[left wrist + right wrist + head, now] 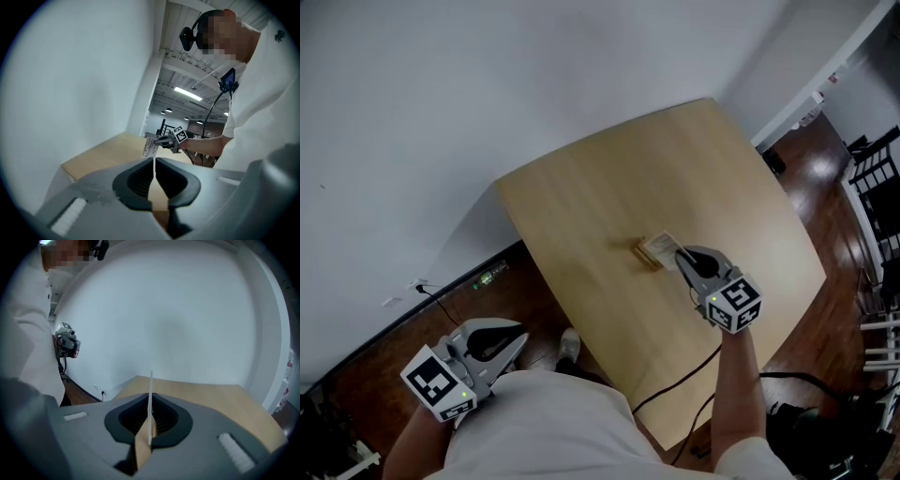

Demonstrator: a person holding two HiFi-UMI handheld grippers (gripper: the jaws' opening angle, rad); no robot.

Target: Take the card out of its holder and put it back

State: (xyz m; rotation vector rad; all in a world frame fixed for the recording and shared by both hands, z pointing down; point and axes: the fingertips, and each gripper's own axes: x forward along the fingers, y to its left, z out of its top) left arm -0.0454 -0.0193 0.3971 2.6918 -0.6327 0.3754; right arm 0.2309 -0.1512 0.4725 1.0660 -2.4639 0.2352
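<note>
A small white card [661, 246] hangs just over the light wooden table [609, 187], with my right gripper [682, 255] shut on its near edge. A small tan wooden holder [643, 254] lies right beside the card; I cannot tell whether the card touches it. In the right gripper view the card [150, 394] stands edge-on between the closed jaws. The left gripper view shows the card [150, 147] held by the right gripper [158, 140]. My left gripper [514, 339] hovers off the table near the person's body, jaws together and empty.
A white wall runs behind the table. Dark wooden floor [394, 375] surrounds it, with a black cable [675, 380] trailing below the near table edge. Black frames [877, 178] stand at the far right. A shoe [569, 345] shows beneath the table edge.
</note>
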